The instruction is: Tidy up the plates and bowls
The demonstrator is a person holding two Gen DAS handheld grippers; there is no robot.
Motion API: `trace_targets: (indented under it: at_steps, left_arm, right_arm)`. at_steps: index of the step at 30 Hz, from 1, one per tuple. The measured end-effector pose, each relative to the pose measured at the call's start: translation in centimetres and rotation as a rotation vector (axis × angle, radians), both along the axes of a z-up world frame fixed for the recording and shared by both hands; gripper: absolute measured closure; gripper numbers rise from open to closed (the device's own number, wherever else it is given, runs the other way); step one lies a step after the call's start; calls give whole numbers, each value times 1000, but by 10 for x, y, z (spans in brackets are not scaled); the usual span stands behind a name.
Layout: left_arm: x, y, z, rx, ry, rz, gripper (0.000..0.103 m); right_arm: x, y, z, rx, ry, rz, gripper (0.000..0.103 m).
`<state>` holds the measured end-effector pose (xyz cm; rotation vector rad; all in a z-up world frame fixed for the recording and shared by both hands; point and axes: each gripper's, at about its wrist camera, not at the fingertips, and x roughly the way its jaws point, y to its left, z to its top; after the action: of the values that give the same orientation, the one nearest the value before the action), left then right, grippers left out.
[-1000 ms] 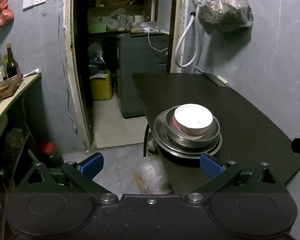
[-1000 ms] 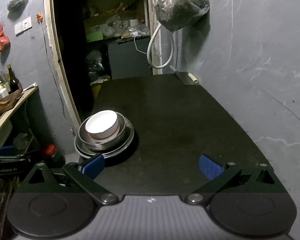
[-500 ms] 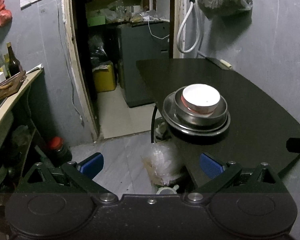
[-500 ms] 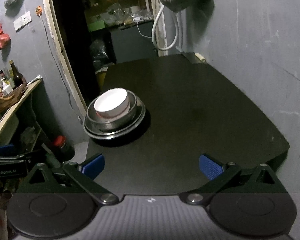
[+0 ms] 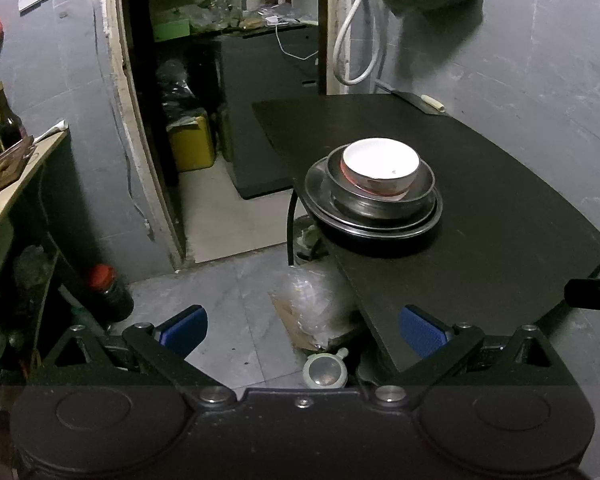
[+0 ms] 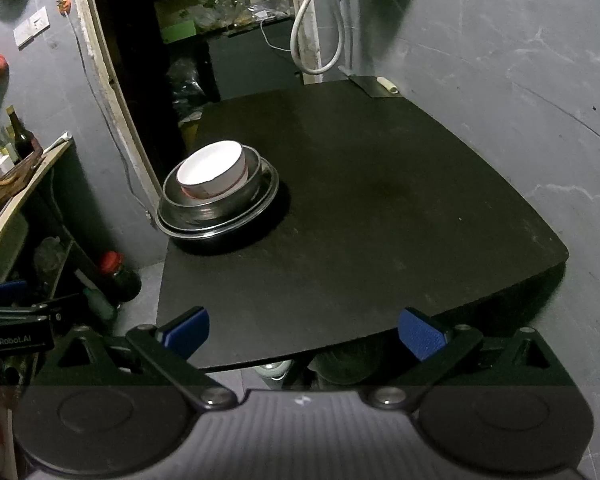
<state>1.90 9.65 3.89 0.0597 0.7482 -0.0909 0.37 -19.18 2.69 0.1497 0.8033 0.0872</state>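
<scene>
Right gripper (image 6: 303, 330) open over the near edge of a black table (image 6: 380, 200), blue pads wide apart, holding nothing; white bowl (image 6: 211, 174) nested in a steel bowl (image 6: 224, 204) on stacked steel plates (image 6: 256, 212) at the left edge; red-capped bottle (image 6: 118, 274) below.

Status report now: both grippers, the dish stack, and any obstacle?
Left gripper open, empty. Right gripper open, empty. White bowl nested in steel dishes at table edge, untouched. No obstacle seen.

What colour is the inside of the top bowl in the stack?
White; the bowl shows best in the left wrist view.
</scene>
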Motion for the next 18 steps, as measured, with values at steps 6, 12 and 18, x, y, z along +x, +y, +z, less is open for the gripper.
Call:
trace_targets:
  at_steps: [6, 12, 18]
  left_arm:
    - [1, 1, 1, 0, -4, 0, 1]
    - [3, 3, -1, 2, -3, 6, 1]
    - [5, 3, -1, 6, 2, 7, 1]
  right_arm:
    - [3, 1, 0, -6, -1, -4, 0]
    - [7, 3, -1, -7, 5, 2, 0]
    - [10, 3, -2, -8, 11, 8, 0]
